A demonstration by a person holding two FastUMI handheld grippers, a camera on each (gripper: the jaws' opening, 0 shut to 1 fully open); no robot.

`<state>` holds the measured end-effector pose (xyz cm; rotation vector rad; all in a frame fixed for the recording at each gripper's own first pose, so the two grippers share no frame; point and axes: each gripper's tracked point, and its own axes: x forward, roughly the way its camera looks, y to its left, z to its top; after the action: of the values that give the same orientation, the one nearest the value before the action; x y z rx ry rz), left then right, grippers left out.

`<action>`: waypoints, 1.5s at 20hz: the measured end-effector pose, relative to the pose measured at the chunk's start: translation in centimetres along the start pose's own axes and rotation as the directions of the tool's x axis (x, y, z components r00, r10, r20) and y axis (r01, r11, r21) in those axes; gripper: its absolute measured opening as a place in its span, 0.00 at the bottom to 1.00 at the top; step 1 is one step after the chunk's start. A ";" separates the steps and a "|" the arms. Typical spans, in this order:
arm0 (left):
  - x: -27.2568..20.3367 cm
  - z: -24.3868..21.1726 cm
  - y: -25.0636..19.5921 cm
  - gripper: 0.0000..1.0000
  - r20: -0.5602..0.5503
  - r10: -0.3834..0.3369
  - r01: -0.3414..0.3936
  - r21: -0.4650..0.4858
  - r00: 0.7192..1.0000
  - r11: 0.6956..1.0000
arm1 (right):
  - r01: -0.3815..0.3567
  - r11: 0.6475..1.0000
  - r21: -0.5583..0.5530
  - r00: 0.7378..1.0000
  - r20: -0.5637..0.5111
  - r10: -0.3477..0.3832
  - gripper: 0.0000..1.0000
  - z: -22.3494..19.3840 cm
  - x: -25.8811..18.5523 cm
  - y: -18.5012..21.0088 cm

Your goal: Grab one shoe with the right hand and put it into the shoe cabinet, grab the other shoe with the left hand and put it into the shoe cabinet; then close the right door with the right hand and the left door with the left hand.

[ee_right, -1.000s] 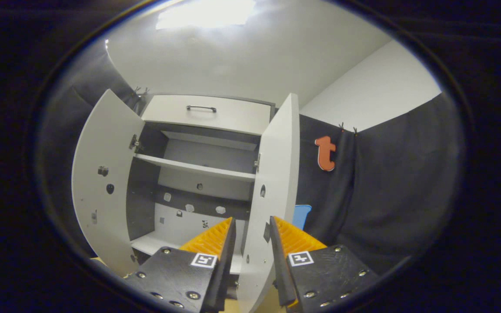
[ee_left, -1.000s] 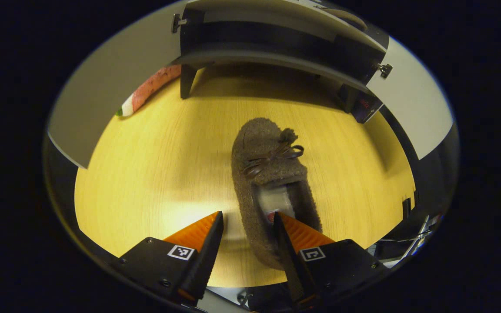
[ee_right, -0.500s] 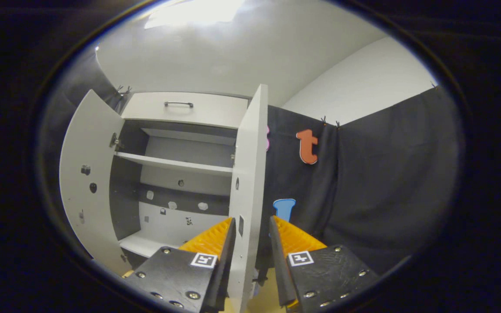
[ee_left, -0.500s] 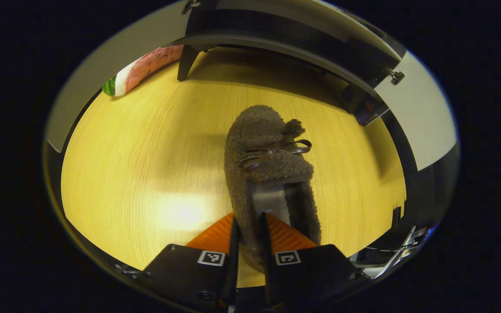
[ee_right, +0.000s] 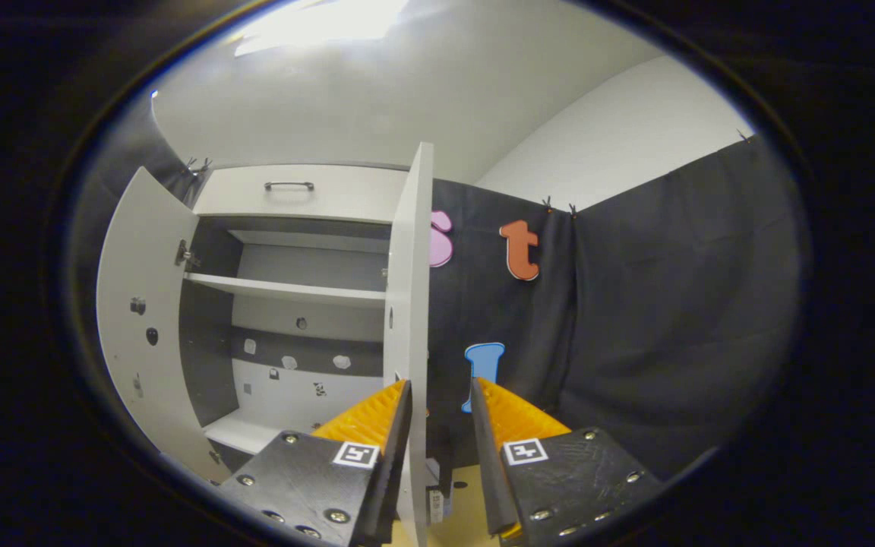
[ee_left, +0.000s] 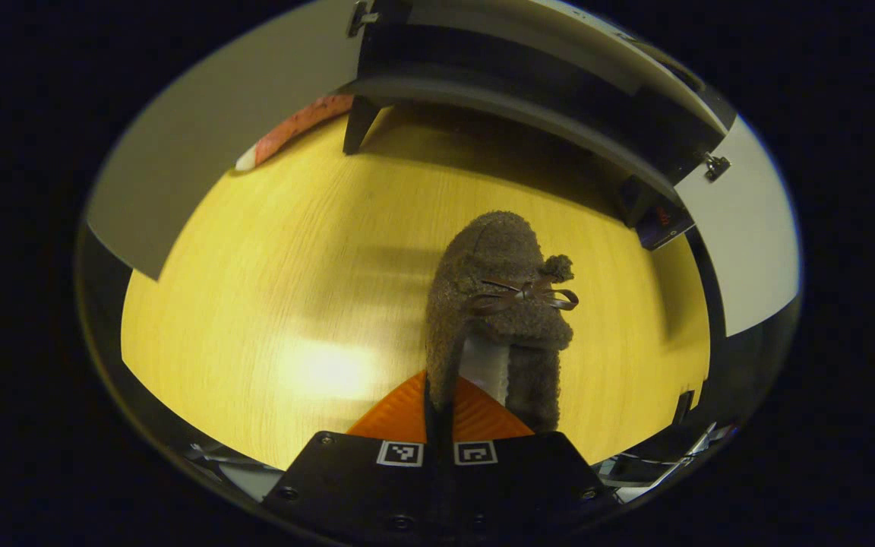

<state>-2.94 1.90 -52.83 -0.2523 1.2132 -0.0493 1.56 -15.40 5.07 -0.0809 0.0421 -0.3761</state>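
A brown fuzzy slipper (ee_left: 500, 304) with a small bow points toward the shoe cabinet (ee_left: 529, 91), over the wooden floor (ee_left: 293, 266). My left gripper (ee_left: 437, 399) is shut on the slipper's left side wall near the heel. In the right gripper view the cabinet (ee_right: 301, 304) stands with both doors swung out. Its right door (ee_right: 407, 304) is seen edge-on and its left door (ee_right: 137, 319) is at the left. My right gripper (ee_right: 437, 414) is open in front of the right door's edge, holding nothing.
The cabinet's left door (ee_left: 217, 144) and right door (ee_left: 745, 228) flank the floor ahead of the slipper. A pink and white strip (ee_left: 293, 131) lies by the left door. A small dark box (ee_left: 661, 222) sits by the cabinet's right foot. Black cloth (ee_right: 658, 319) hangs right of the cabinet.
My left gripper went from open around the slipper's side wall to shut on it, and the slipper shifted in the view. The right gripper moved right, so the right door now shows edge-on.
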 end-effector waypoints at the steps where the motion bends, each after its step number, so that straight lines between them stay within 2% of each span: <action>1: -1.0 1.0 -0.3 0.01 0.028 -0.017 0.017 0.003 0.999 1.000 | 0.007 1.000 0.005 1.000 -0.001 -0.007 0.45 -0.1 -0.1 -0.3; 4: -4.0 4.9 -2.7 0.01 0.119 -0.065 0.063 0.014 0.991 0.998 | 0.025 1.000 0.019 1.000 -0.007 -0.025 0.45 -0.3 -0.4 -1.3; 7: -7.8 9.0 -4.8 0.01 0.223 -0.111 0.108 0.026 0.968 0.994 | 0.044 0.999 0.029 0.999 -0.006 -0.044 0.45 -0.3 -0.8 -2.2; 16: -15.6 21.1 -8.5 0.00 0.457 -0.201 0.194 0.063 0.866 0.979 | 0.094 0.994 0.056 0.996 -0.014 -0.094 0.45 -0.7 -1.3 -4.7; 19: -16.2 24.8 -8.9 0.01 0.498 -0.197 0.187 0.071 0.844 0.980 | 0.113 0.992 0.056 0.994 -0.016 -0.112 0.45 -0.9 -1.3 -5.5; 20: -16.2 26.0 -9.1 0.01 0.507 -0.196 0.187 0.068 0.839 0.980 | 0.121 0.991 0.053 0.993 -0.015 -0.120 0.42 -0.9 -1.3 -6.0; 22: -16.3 29.0 -9.7 0.01 0.526 -0.197 0.194 0.060 0.827 0.979 | 0.141 0.989 0.043 0.990 -0.015 -0.140 0.42 -1.0 -1.2 -6.8; 23: -16.3 30.1 -9.9 0.01 0.532 -0.197 0.196 0.058 0.823 0.979 | 0.151 0.988 0.038 0.988 -0.017 -0.151 0.45 -1.1 -1.3 -7.2; 25: -16.3 32.9 -10.4 0.01 0.554 -0.194 0.192 0.061 0.809 0.979 | 0.174 0.984 0.031 0.985 -0.024 -0.173 0.42 -1.4 -1.3 -7.9; 26: -16.3 34.5 -10.6 0.01 0.565 -0.192 0.189 0.064 0.803 0.980 | 0.186 0.982 0.028 0.982 -0.030 -0.185 0.45 -1.7 -1.2 -8.1; 30: -15.8 39.1 -11.1 0.00 0.583 -0.189 0.201 0.045 0.790 0.979 | 0.235 0.972 0.023 0.971 -0.056 -0.234 0.45 -2.8 -1.7 -10.2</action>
<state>28.96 0.29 -23.11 -0.3782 0.5631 -0.1302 -3.90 -24.42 3.26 -0.0469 0.0795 -0.6154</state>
